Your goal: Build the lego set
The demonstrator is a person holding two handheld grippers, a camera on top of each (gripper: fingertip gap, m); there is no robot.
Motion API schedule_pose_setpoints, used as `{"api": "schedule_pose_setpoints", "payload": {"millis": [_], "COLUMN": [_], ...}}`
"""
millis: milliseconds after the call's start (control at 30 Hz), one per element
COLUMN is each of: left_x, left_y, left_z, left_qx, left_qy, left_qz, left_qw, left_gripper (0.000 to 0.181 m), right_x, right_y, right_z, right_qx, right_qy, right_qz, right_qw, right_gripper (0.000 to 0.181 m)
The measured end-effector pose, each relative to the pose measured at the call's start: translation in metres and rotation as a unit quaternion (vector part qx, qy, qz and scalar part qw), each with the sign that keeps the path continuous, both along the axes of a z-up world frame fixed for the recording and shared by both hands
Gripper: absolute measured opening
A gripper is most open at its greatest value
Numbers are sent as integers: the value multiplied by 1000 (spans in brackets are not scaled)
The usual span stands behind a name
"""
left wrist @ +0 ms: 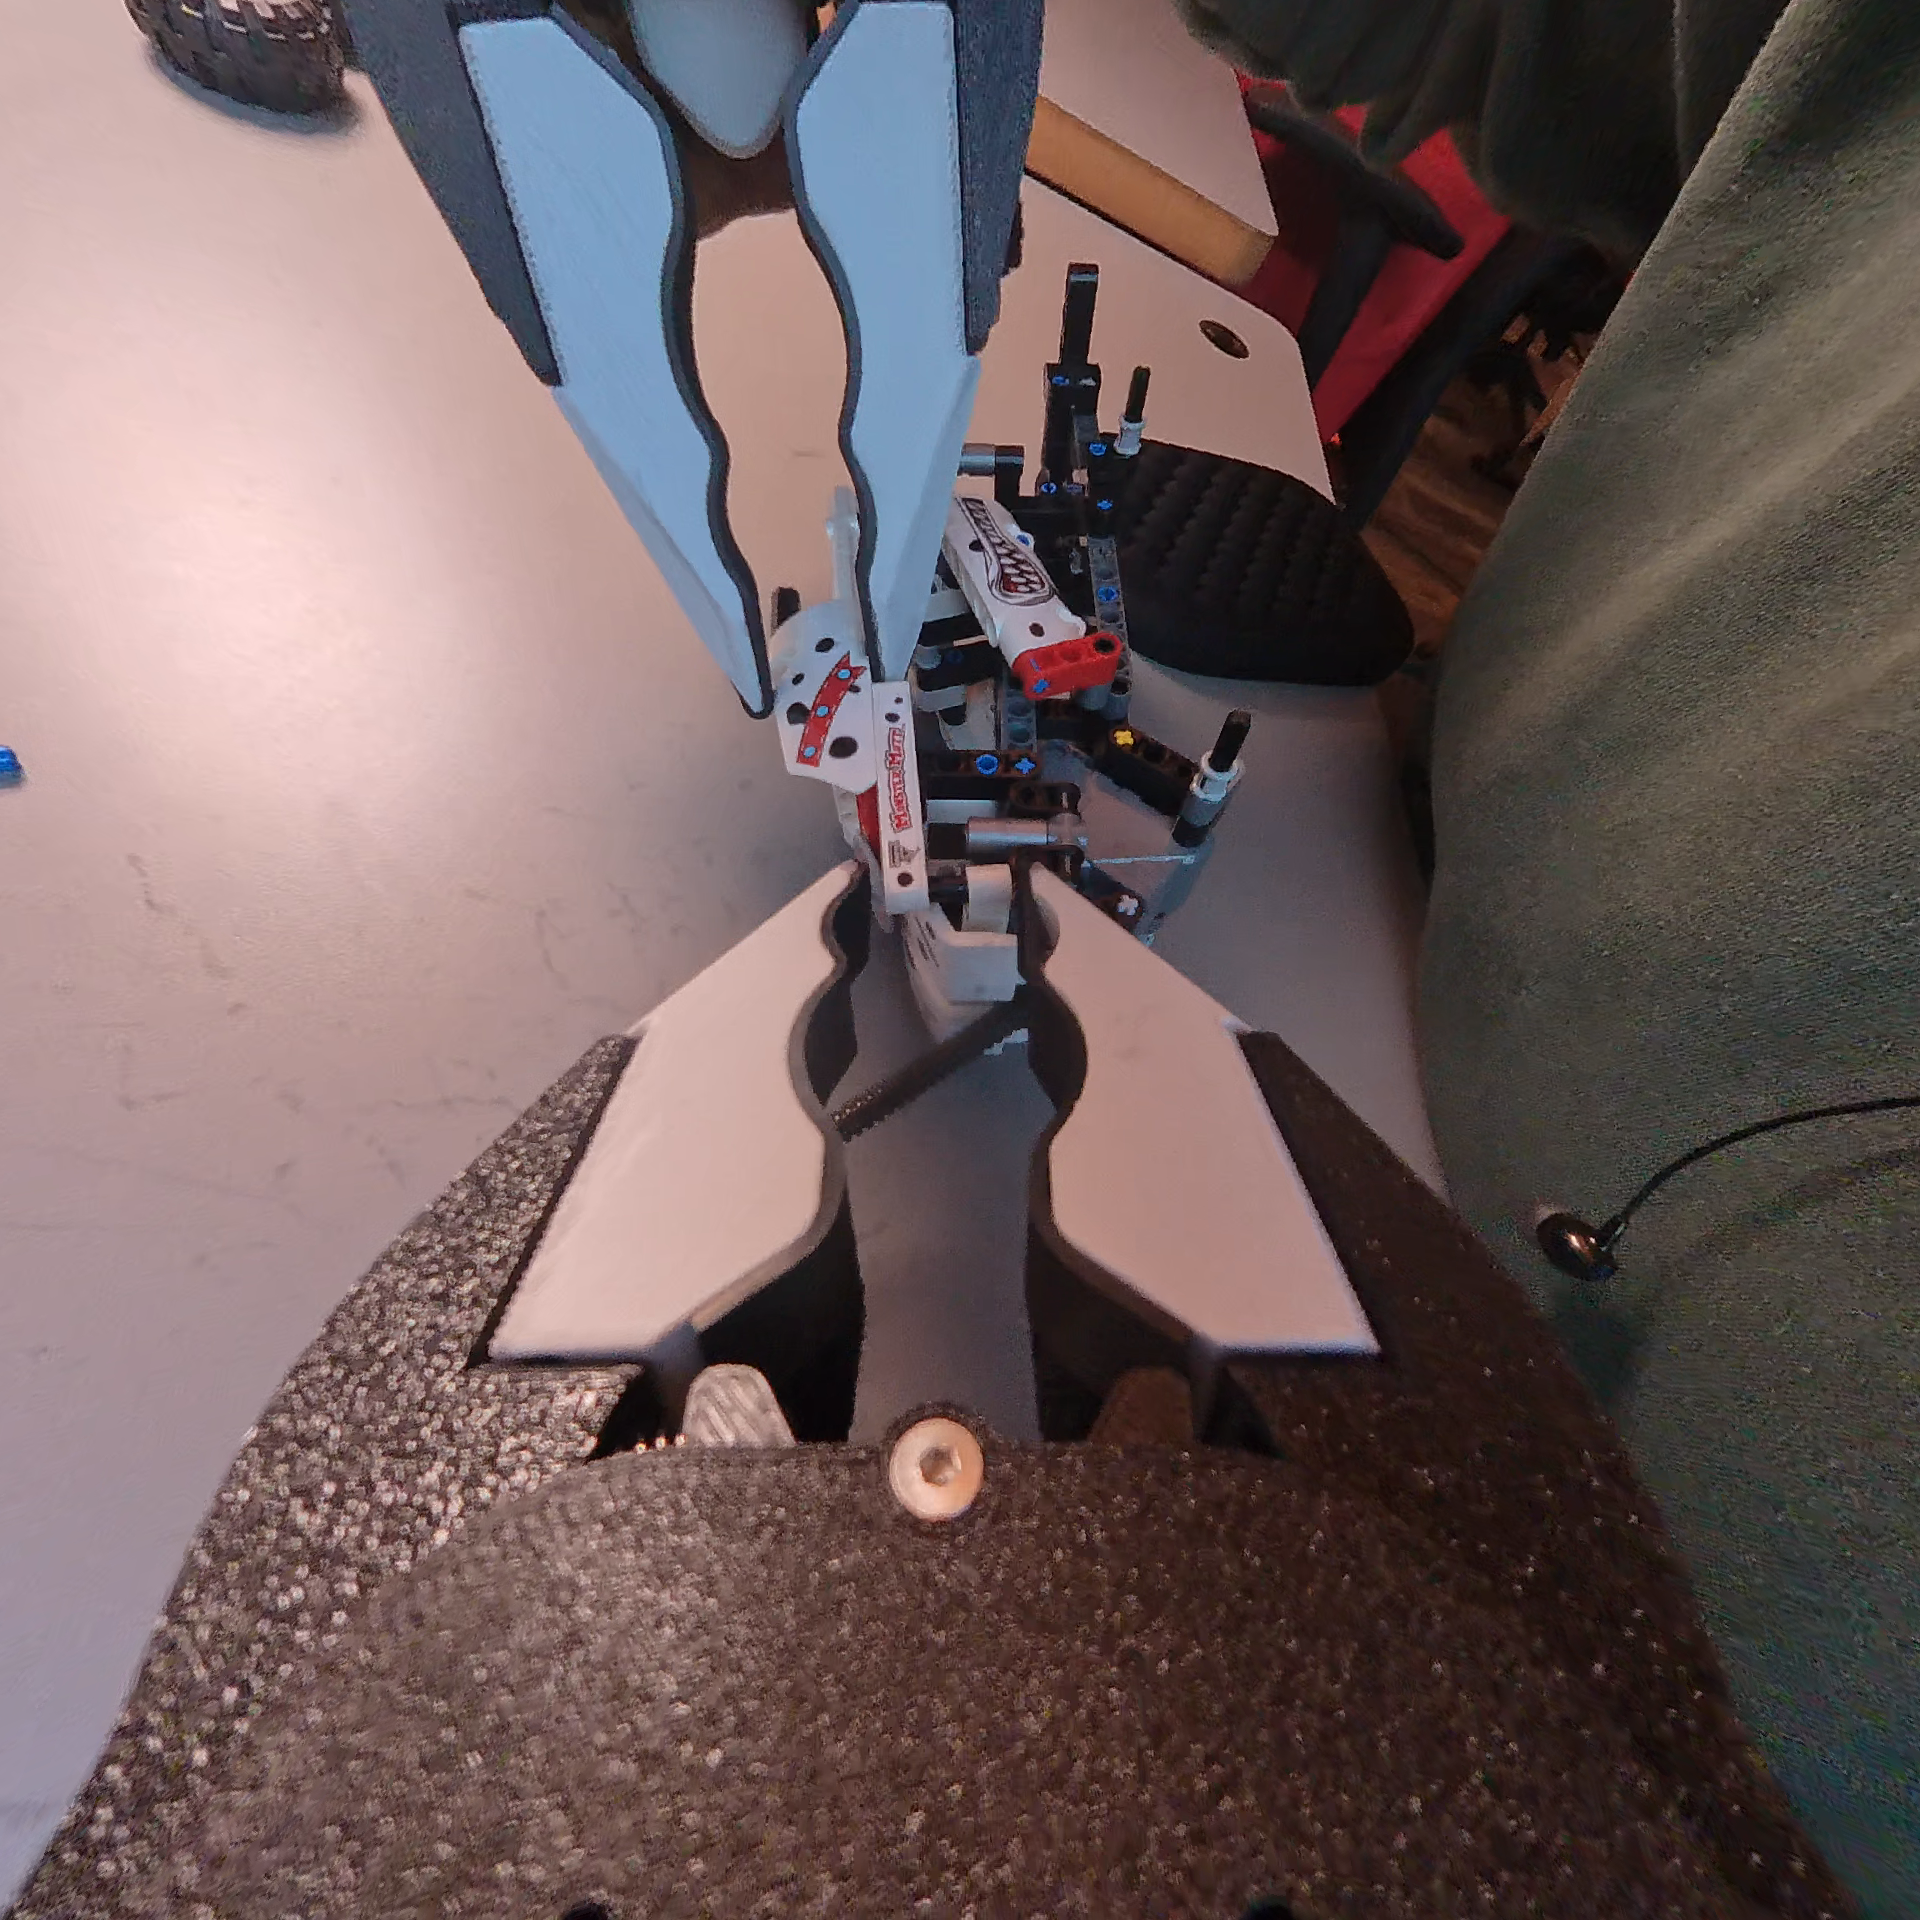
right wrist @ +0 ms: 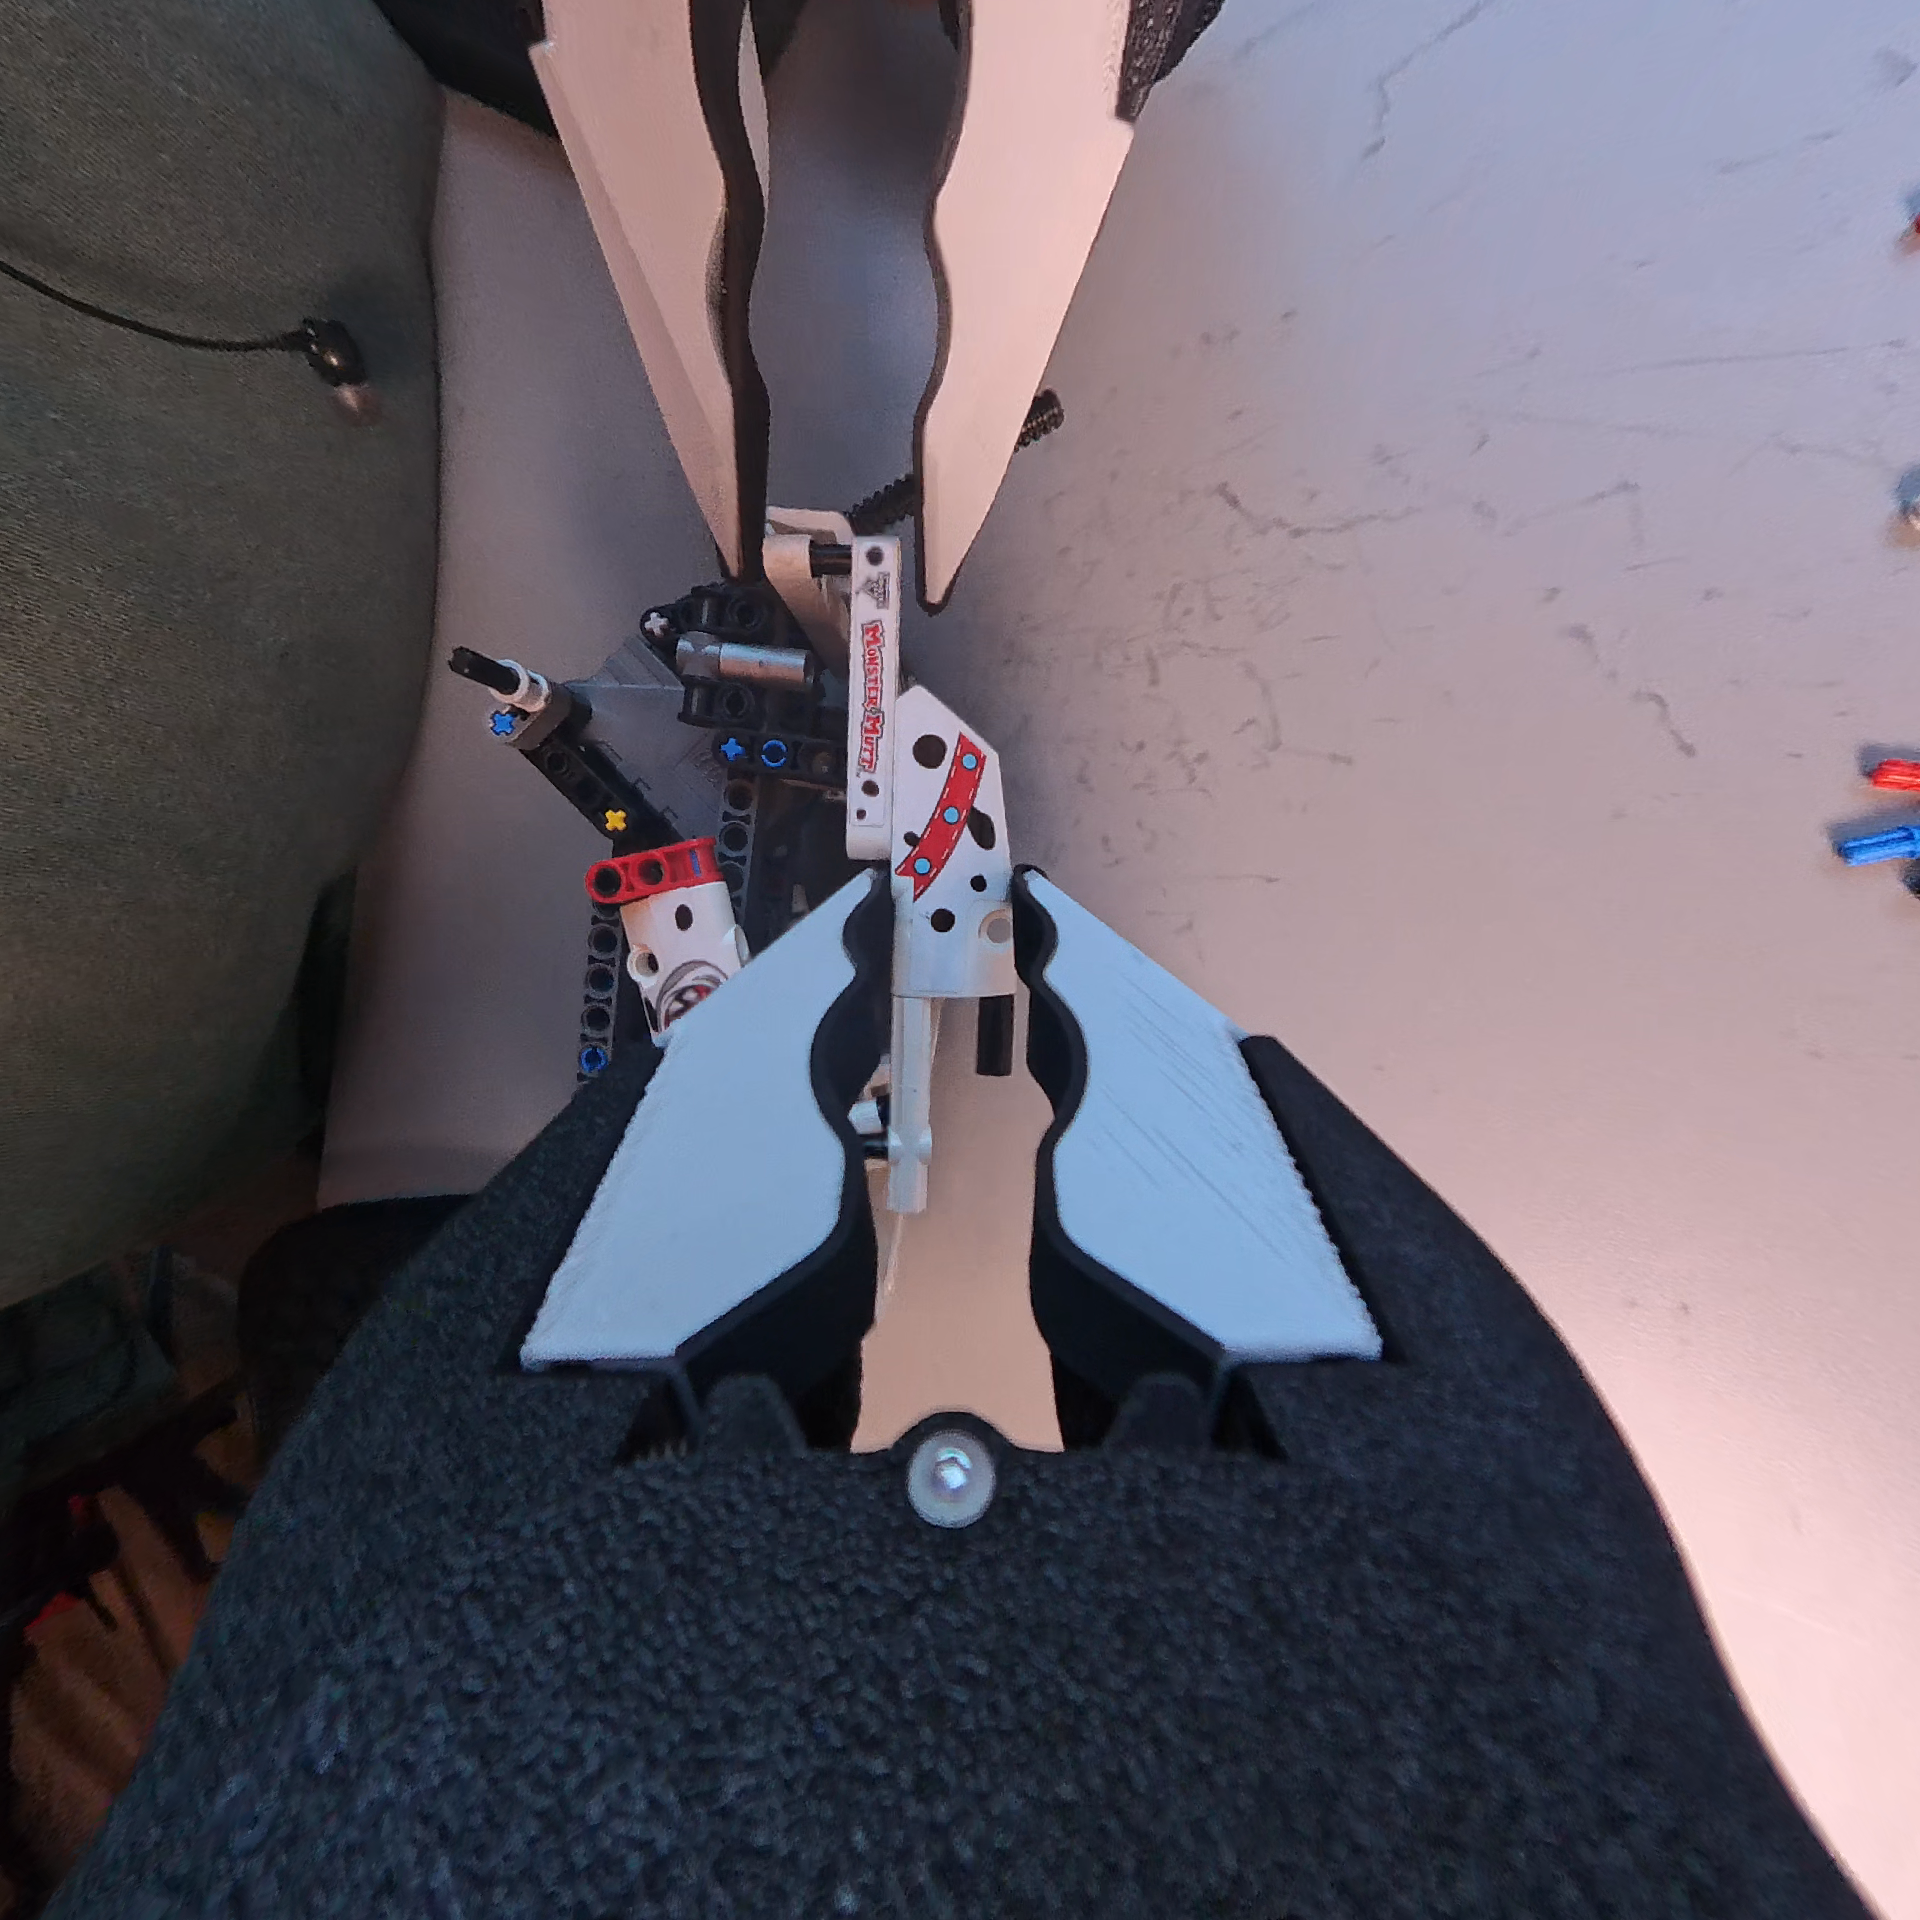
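- Left gripper (left wrist: pixel 940 883) reaches in along the bench (left wrist: pixel 312 623), its two white fingers pinching the near white end of the lego model (left wrist: pixel 997 748) from both sides.
- Right gripper (right wrist: pixel 945 883) faces it from the opposite end, its fingers clamped on the spotted white panel (right wrist: pixel 951 831) with the red band, one finger on each side.
- Between the two grippers the lego model sits close to the bench edge by the person's green sleeve (left wrist: pixel 1662 935); whether it touches the bench surface cannot be told.
- On the model, black beams with blue pins (left wrist: pixel 1081 468) stand behind the panels, and a red connector (left wrist: pixel 1070 660) caps a second white panel.
- A black tyre (left wrist: pixel 249 52) lies near the far left corner of the bench.
- Small blue and red loose pieces (right wrist: pixel 1881 821) lie well apart from the model, toward the bench's right side in the right wrist view.
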State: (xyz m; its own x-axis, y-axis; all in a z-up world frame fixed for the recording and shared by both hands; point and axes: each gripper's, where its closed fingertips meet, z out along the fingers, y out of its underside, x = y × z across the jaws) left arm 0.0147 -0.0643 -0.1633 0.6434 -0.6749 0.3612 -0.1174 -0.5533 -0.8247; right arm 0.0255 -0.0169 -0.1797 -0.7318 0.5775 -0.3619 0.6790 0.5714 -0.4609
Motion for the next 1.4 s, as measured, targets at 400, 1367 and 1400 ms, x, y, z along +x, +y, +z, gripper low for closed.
{"api": "schedule_pose_setpoints", "payload": {"millis": [400, 1367, 1400], "left_x": [2, 4, 4], "left_y": [-2, -7, -8], "left_z": [0, 3, 6], "left_qx": [2, 18, 10], "left_qy": [13, 34, 25], "left_qz": [1, -34, -36], "left_qw": [1000, 999, 999], "left_gripper": [23, 19, 25], "right_x": [3, 63, 64], "right_y": [-3, 29, 28], "right_z": [1, 19, 19], "right_qx": [4, 2, 7], "right_qy": [-4, 97, 110], "right_qz": [21, -56, -57], "right_qw": [1000, 994, 992], "right_gripper": [22, 33, 30]}}
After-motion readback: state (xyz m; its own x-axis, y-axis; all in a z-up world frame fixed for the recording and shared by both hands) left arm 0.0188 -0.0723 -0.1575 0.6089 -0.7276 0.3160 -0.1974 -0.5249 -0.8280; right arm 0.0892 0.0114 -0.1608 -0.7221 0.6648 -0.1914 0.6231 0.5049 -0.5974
